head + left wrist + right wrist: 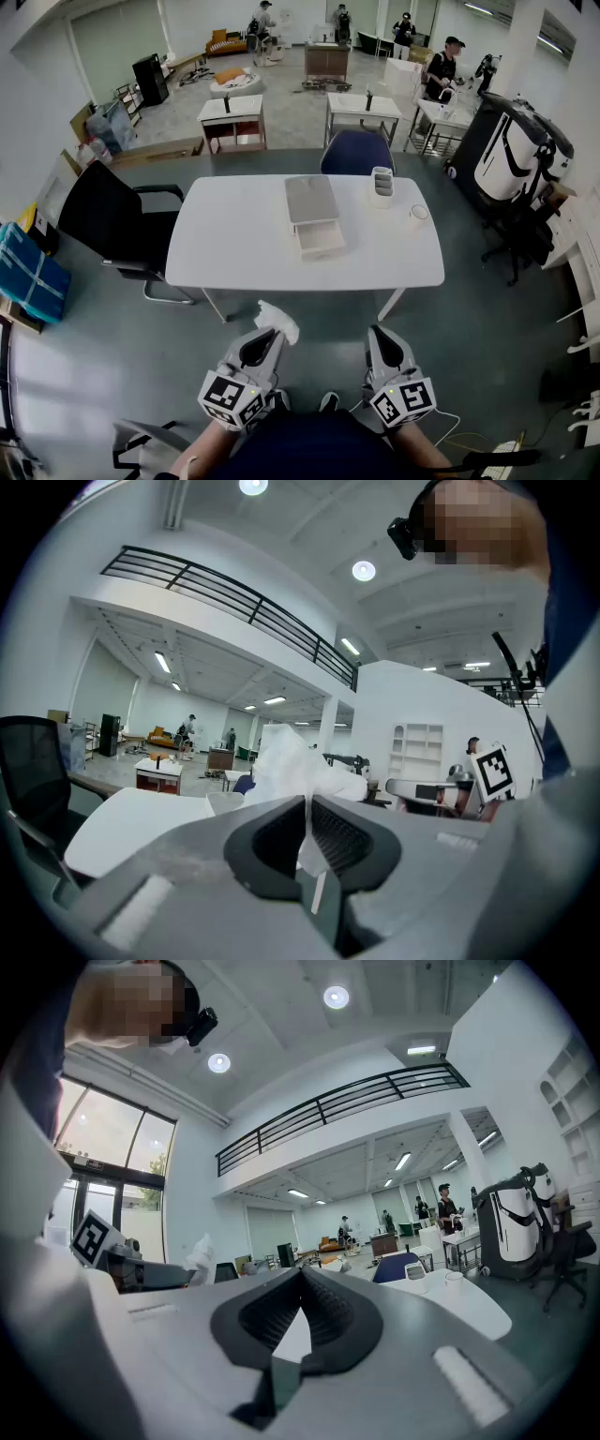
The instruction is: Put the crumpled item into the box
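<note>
A white crumpled paper (278,321) sticks out of my left gripper (266,330), which is shut on it and held low, short of the table's near edge. In the left gripper view the paper (295,766) bulges above the pinched jaws of the left gripper (307,806). An open white box (320,240) lies mid-table, its grey lid (310,198) just behind it. My right gripper (378,334) hangs level beside the left one; in its own view the right gripper (302,1275) has its jaws closed together with nothing between them.
The white table (234,246) also carries a white caddy (381,186) and a small cup (418,214) at its right end. A black chair (108,220) stands at its left, a blue chair (356,151) behind it, another black chair (523,234) to the right.
</note>
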